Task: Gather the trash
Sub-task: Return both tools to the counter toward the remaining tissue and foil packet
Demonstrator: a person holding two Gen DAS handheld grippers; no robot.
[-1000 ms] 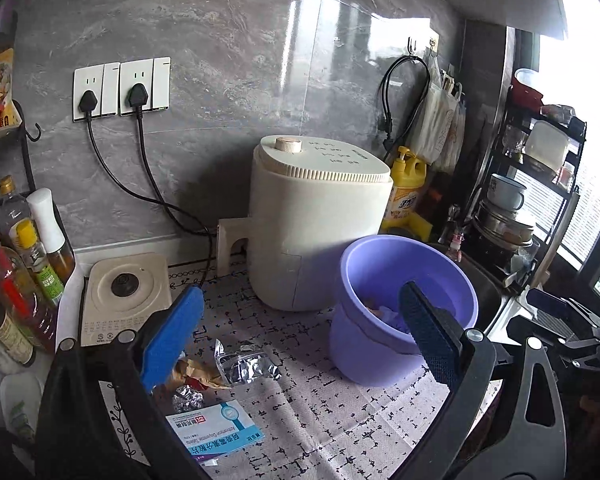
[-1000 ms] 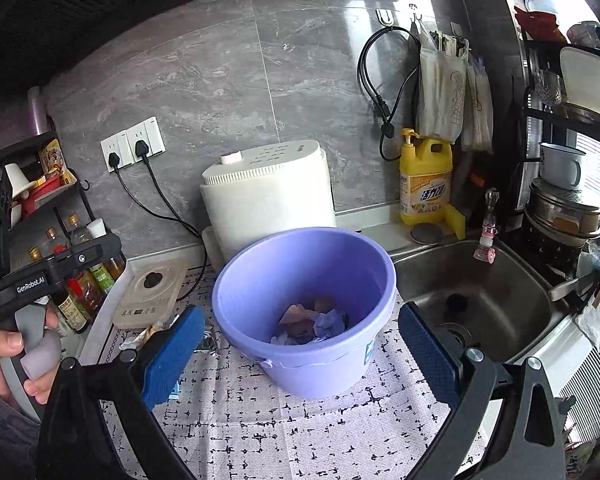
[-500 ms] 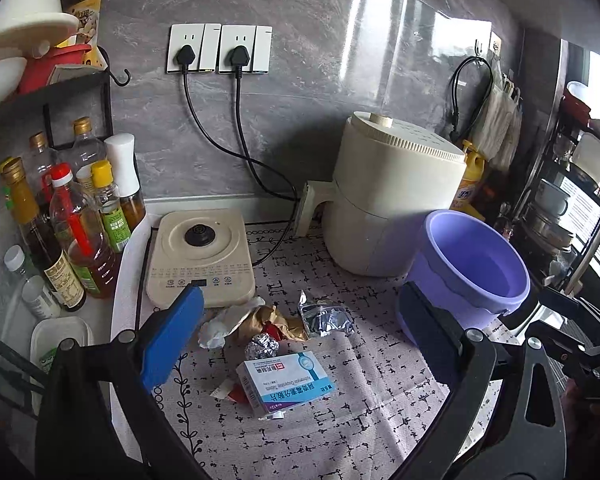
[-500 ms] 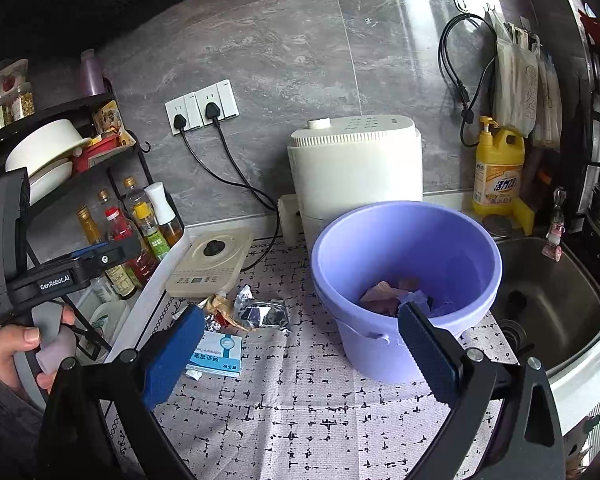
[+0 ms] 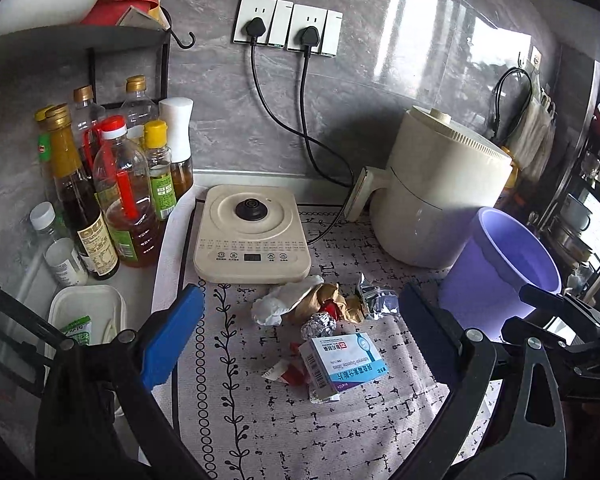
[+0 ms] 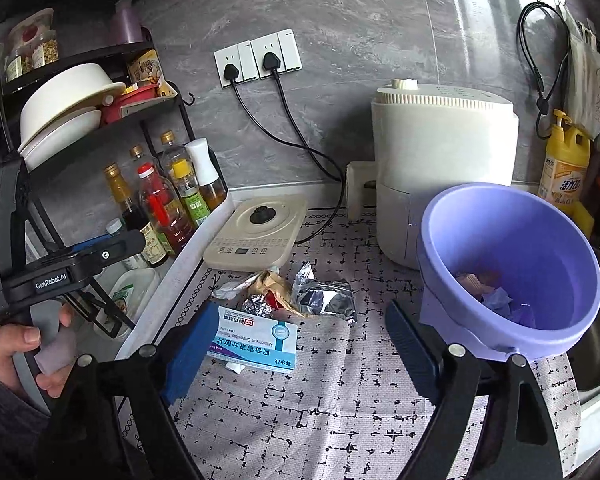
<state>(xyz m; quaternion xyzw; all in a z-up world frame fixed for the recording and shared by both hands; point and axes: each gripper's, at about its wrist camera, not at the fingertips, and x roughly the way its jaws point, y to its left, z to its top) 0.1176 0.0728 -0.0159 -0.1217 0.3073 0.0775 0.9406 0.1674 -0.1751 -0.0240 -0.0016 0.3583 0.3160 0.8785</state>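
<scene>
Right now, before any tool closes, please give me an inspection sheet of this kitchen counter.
Surface: patterned mat covers the counter.
Job's things: medicine box, foil wrapper, foil ball, crumpled paper lie loose on the mat; purple bucket already holds some trash.
Clutter: sauce bottles, kettle base, air fryer.
Grippers: left tool open, empty; right tool open, empty, jaws have just been closing.
Cables: two black cords plugged into wall sockets.
Surroundings: sink at right.
</scene>
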